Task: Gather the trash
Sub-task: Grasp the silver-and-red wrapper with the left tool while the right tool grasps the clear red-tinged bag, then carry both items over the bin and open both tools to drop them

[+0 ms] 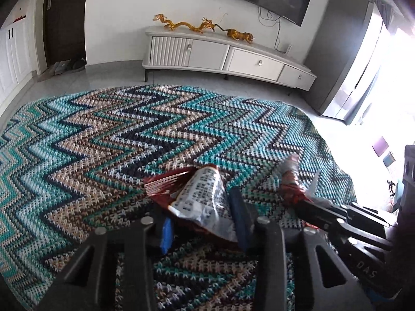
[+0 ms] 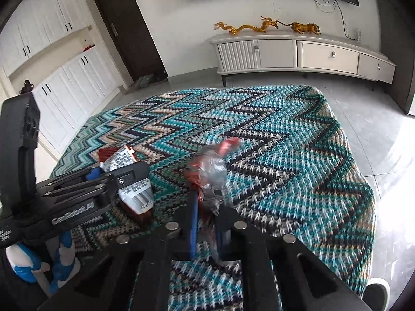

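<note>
My left gripper (image 1: 205, 223) is shut on a red and silver snack bag (image 1: 199, 197), held just above the zigzag knitted cloth (image 1: 103, 140). The bag also shows in the right wrist view (image 2: 132, 178), with the left gripper (image 2: 109, 178) around it. My right gripper (image 2: 207, 215) is shut on a crumpled red and clear wrapper (image 2: 210, 168), which sticks up between its fingers. In the left wrist view this wrapper (image 1: 291, 178) and the right gripper (image 1: 319, 210) are at the right.
The cloth covers a table whose right edge (image 2: 363, 207) drops to a tiled floor (image 2: 376, 129). A white TV cabinet (image 1: 228, 54) with golden dragon figures (image 1: 186, 24) stands at the far wall. A dark door (image 2: 129, 26) and white cupboards (image 2: 64, 77) are at the left.
</note>
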Motion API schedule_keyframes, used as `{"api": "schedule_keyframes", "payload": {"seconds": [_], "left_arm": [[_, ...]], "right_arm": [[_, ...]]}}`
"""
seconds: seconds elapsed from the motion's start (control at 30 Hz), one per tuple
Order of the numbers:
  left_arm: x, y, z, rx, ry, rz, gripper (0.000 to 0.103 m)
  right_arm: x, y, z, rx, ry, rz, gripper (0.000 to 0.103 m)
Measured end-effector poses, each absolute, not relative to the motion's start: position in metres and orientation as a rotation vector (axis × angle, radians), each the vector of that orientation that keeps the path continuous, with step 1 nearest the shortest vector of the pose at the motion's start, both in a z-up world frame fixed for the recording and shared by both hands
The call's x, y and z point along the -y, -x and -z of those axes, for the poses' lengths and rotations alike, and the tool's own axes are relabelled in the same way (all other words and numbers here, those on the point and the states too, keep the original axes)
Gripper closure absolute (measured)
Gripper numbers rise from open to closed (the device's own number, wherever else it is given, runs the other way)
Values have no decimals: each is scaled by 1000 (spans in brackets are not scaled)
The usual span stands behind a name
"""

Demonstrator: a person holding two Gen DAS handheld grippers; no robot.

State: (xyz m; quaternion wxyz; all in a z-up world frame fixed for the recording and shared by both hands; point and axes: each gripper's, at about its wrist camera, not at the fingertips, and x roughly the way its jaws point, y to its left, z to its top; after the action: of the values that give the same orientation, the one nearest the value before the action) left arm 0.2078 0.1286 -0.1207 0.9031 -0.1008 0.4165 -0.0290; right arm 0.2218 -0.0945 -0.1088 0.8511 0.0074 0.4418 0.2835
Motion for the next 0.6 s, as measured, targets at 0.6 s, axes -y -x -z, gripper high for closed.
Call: {"api": "schedule_keyframes", "payload": {"seconds": [0.6], "left_arm": [[-104,-87,9,-682,149,200,82]], "right_arm": [[148,-75,8,-770,-134,-665,95]]}}
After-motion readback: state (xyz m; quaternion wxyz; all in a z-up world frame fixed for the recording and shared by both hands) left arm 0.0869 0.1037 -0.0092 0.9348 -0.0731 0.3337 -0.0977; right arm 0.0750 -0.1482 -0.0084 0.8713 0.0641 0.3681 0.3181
